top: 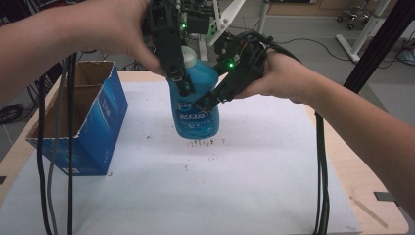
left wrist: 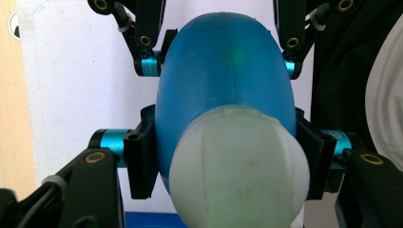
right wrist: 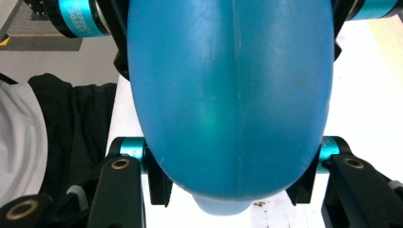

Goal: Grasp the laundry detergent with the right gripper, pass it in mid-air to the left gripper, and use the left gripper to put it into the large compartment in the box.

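We see a blue bottle (top: 196, 105) standing upright on the white sheet (top: 254, 166) that covers the desk (top: 342, 161), near the middle and toward the far side. Its long axis runs straight up and down, with the white cap (top: 189, 57) on top and the base on the sheet.

Our left hand-held gripper (top: 182, 84) comes down from above at the bottle's left shoulder; in the left gripper view its jaws press against both sides of the blue body (left wrist: 223, 80) just below the white cap (left wrist: 237, 166). Our right hand-held gripper (top: 208, 101) reaches in from the right and pinches the bottle lower down; in the right gripper view the blue body (right wrist: 228, 95) sits clamped between its jaws.

A blue label on the bottle's near face carries white characters, too blurred for us to read.

At the left stands a blue cardboard box (top: 93, 132), open at the top, showing its brown inside; we cannot tell what it holds. Its blue side bears a pale printed mark we cannot read.

Small dark specks (top: 203, 143) lie on the sheet just near of the bottle.
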